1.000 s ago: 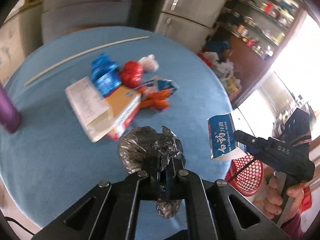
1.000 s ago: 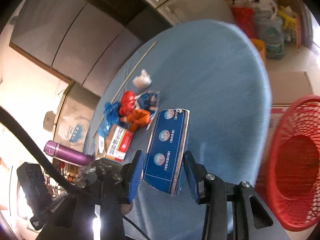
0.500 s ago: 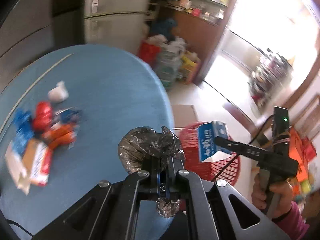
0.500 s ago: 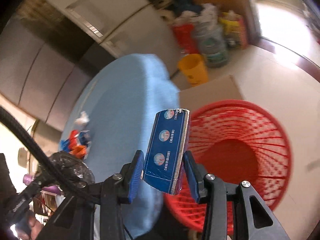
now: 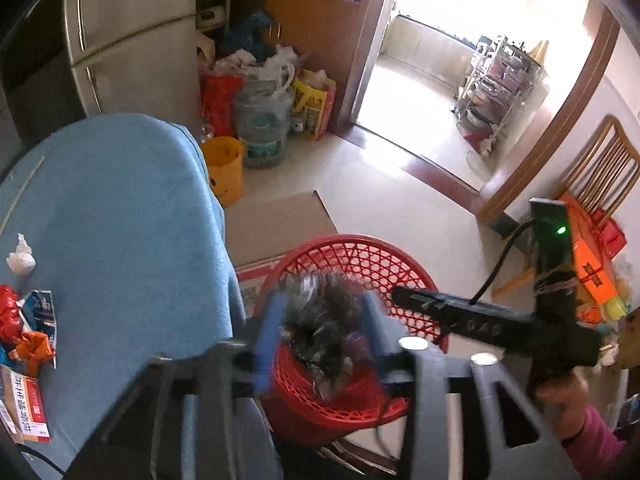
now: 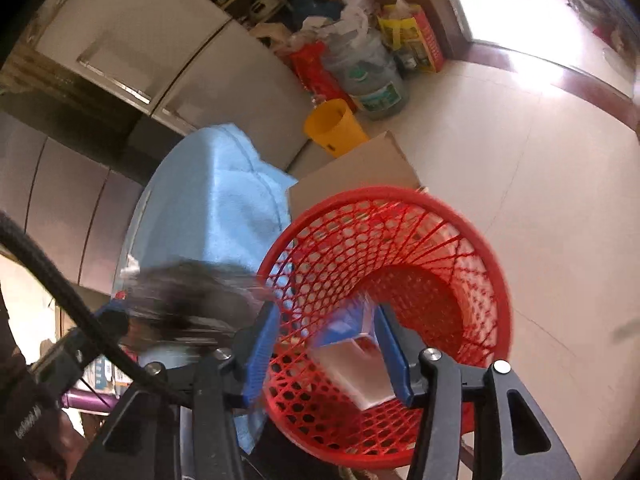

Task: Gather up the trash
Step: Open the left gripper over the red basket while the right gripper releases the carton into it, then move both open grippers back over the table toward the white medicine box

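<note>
Two grippers are hovering over the red mesh basket (image 6: 460, 236) on the pale tiled floor: the left gripper (image 5: 322, 334) is spread open around a blurred silver foil ball (image 5: 322, 320), the right gripper (image 6: 326, 344) open beside a blue-and-white carton (image 6: 352, 354) inside the basket. More wrappers (image 5: 30, 340) are lying on the blue-clothed table (image 5: 120, 220), beside a refrigerator (image 5: 132, 40) and a sunlit doorway (image 5: 432, 56).

On the blue tablecloth (image 5: 120, 220), beside the red basket (image 5: 356, 252), you have a red-and-white box (image 5: 24, 408) with large Chinese characters along its white band; they are too tilted and blurred for you to read reliably. Beyond the basket, the orange box (image 5: 592, 268) carries a dark printed mark, and the green label on the water jug (image 6: 376, 88) shows print, neither legible.
</note>
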Demonstrator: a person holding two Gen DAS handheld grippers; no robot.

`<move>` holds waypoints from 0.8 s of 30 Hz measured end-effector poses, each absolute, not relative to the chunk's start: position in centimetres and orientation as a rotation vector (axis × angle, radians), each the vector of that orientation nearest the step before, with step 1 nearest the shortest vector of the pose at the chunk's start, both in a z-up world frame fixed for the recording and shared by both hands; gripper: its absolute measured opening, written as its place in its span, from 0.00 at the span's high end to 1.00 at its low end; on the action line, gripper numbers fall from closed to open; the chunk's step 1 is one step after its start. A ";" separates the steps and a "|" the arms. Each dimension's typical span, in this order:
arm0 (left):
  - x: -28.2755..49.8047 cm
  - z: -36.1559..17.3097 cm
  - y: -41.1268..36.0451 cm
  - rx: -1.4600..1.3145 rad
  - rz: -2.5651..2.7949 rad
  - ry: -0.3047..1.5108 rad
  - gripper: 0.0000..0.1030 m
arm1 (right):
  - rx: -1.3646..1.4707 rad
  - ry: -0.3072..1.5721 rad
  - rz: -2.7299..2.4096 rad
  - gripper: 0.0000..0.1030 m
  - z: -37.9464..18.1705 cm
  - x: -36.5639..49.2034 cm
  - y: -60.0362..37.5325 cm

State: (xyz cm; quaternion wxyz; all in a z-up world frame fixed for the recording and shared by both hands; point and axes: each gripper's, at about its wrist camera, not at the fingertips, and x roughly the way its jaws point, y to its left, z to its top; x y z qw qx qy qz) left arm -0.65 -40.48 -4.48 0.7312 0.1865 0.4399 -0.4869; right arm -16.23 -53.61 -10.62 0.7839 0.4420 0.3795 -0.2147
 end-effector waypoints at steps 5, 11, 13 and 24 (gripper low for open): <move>-0.1 -4.2 -38.2 0.418 -1.038 0.928 0.54 | 0.938 0.746 -0.605 0.45 -10.4 -17.4 -55.5; 2.4 -3.1 -30.7 0.319 -0.910 0.928 0.54 | 1.058 0.685 -0.719 0.45 -13.2 -17.3 -59.6; 3.2 -2.6 -26.9 0.283 -0.847 0.908 0.54 | 1.120 0.672 -0.721 0.45 -14.5 -16.5 -61.0; 5.3 -3.0 -5.5 0.147 -0.374 0.843 0.48 | 1.137 0.824 -0.626 0.44 -17.6 -11.7 -58.3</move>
